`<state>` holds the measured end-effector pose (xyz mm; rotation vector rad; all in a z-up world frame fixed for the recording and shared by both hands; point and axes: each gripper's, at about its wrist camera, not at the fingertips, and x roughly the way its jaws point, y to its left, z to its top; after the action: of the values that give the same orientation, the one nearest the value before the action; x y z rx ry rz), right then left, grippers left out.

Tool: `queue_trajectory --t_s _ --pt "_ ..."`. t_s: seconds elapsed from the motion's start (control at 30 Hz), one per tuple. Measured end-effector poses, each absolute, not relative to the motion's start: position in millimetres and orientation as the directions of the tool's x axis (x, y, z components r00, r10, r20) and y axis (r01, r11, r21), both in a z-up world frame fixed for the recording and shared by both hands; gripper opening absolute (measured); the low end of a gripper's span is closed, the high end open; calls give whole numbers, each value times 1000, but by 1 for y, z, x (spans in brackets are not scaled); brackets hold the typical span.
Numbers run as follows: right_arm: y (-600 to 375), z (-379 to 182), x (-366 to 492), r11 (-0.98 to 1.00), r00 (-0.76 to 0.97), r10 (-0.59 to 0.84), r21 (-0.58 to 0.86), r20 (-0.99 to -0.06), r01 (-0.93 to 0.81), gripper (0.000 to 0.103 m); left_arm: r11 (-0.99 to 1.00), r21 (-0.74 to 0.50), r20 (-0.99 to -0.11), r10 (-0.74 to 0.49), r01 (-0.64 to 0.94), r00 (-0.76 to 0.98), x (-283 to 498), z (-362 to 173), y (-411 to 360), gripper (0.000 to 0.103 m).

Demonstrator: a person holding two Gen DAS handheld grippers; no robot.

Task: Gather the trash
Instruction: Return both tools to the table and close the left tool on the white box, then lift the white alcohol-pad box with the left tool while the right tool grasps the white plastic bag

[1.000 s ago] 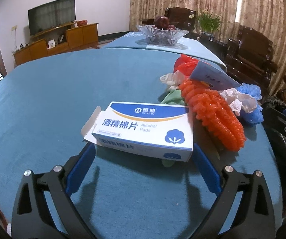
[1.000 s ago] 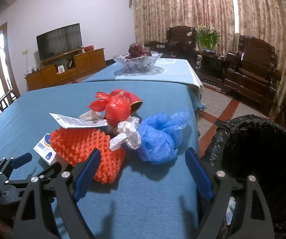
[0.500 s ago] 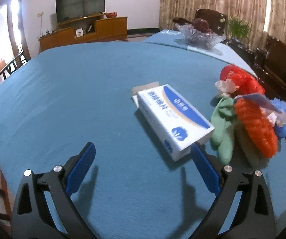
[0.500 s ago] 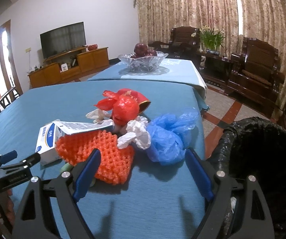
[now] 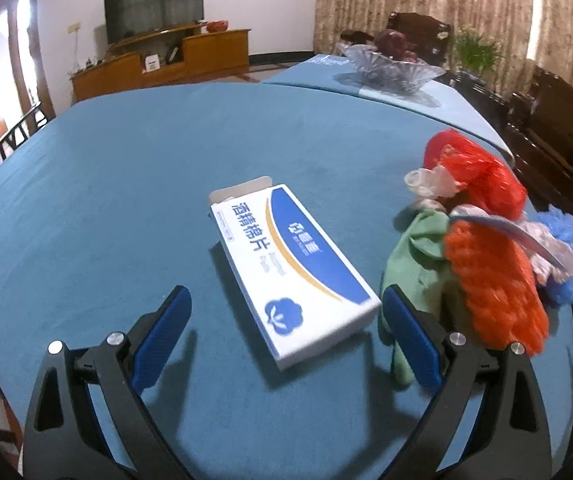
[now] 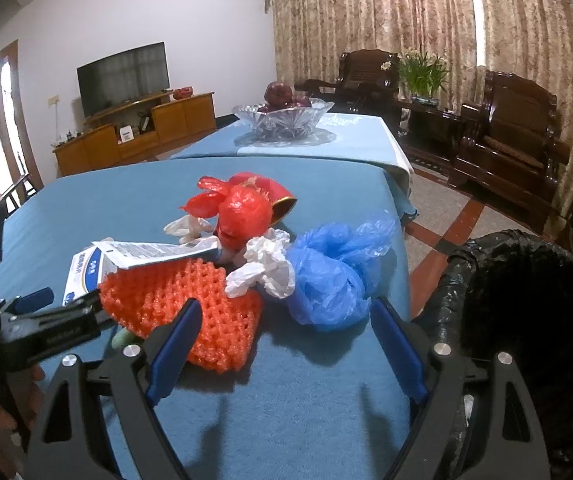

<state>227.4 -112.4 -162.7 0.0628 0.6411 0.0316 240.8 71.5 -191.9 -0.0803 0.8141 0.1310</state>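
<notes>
A white and blue alcohol-pad box lies flat on the blue table, its near end between the fingertips of my left gripper, which is open and not pressing on it. To the box's right sits a trash pile: orange foam net, green glove, red plastic bag. My right gripper is open and empty, just short of the orange net, white wad and blue bag. A paper leaflet lies on the net.
A bin with a black liner stands off the table's right edge, beside my right gripper. A second table carries a glass fruit bowl. Wooden armchairs and a TV cabinet stand further back.
My left gripper has swung round to the left, so the box now points lengthwise away from it instead of lying crosswise. The right gripper has stayed still and open.
</notes>
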Motion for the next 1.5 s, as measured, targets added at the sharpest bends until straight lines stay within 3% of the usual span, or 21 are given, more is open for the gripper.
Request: queue_trajectory --t_s 0.2,0.33,0.9,1.03,1.17,1.37,1.5 --pt "-114 -165 231 997 798 53 69 -600 -14 85 983 -7 -766 112 -182 633 258 -200 75 92" --pt "-112 -166 231 998 803 56 62 -594 -24 85 981 -29 -779 97 -190 619 259 -202 81 61" --pt "-95 -157 234 997 816 75 53 -573 -55 75 985 -20 -747 99 -171 657 227 -177 101 60" --pt "-101 -162 245 996 802 78 72 -592 -43 62 989 -10 -725 93 -146 682 228 -167 92 60" --pt "-100 -164 254 996 799 88 66 -594 -61 58 992 -14 -719 76 -123 691 234 -165 84 60" --pt "-96 -175 273 994 761 107 64 -640 -87 34 994 -24 -719 59 -110 692 239 -165 77 59" --pt "-98 -182 276 993 736 114 67 -668 -93 6 994 -19 -718 59 -104 693 239 -165 74 59"
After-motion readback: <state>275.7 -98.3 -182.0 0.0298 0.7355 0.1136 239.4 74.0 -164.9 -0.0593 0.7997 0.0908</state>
